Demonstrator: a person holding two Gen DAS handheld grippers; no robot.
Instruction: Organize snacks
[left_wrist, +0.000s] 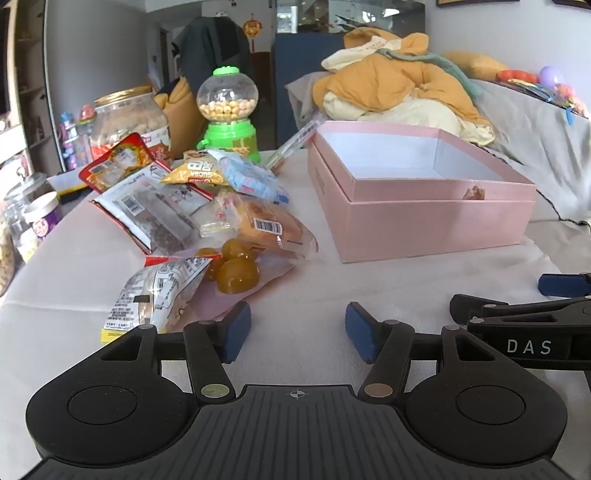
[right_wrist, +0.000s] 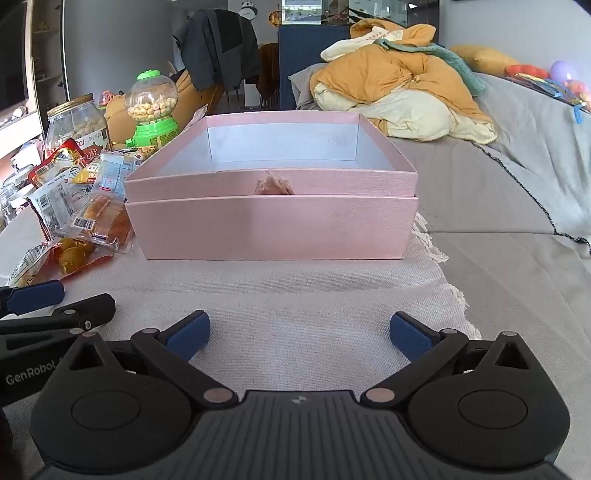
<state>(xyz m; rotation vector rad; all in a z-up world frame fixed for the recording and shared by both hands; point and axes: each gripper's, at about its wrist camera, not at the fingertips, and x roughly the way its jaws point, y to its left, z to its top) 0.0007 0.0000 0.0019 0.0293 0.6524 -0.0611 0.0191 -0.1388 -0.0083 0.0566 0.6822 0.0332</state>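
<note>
Nearest, two tools are held spread and unloaded above the cloth-covered bench: left tool (left_wrist: 297, 329), right tool (right_wrist: 299, 336). One snack pile (left_wrist: 192, 221) is heaped at the left edge; one pink box (right_wrist: 273, 206) is centred, bare cloth before it.

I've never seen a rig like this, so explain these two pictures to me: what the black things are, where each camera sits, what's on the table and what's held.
The black things are hand-held tools a person carries, one per hand. Each has a camera looking along its blue-padded fingers. One picture looks out from the left gripper, the other from the right gripper. Both are open and hold nothing. On the cloth-covered table sit an empty pink box and, to its left, a pile of snack packets. Behind the pile stands a green candy dispenser.
</note>
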